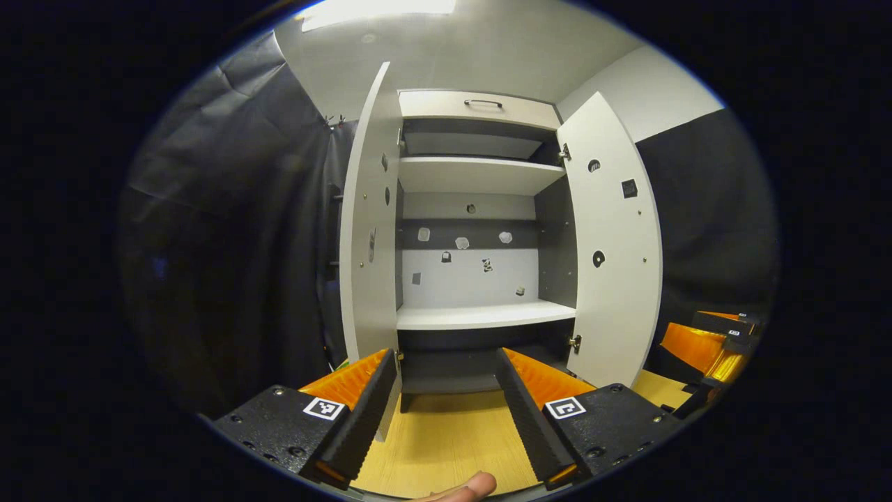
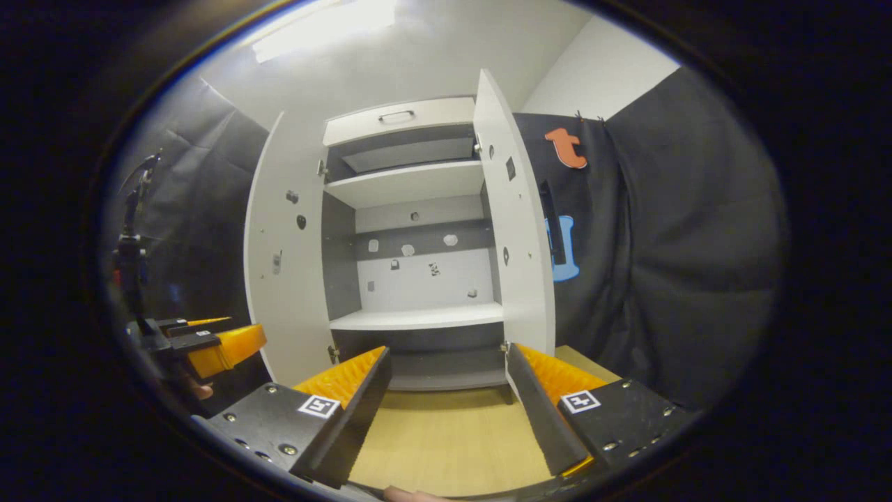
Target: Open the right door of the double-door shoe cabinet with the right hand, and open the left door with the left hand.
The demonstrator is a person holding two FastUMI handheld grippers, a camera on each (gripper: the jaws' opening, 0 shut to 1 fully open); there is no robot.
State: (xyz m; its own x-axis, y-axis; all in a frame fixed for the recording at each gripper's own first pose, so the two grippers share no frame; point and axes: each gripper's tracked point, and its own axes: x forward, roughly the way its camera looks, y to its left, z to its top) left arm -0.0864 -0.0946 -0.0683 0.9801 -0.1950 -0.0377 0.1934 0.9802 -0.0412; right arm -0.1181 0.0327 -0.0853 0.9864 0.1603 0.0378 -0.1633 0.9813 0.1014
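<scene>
Both grippers' fingers (image 1: 362, 401) (image 2: 536, 404) spread empty before the open shoe cabinet (image 1: 481, 174), its base partly hidden

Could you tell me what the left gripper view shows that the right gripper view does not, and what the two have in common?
The left gripper view alone has the right gripper at its right edge, plus a fingertip at the bottom. The right gripper view alone has the left gripper at its left edge. Both share the shoe cabinet with its left door and right door swung open, bare shelves inside, a drawer on top and wooden floor below.
</scene>
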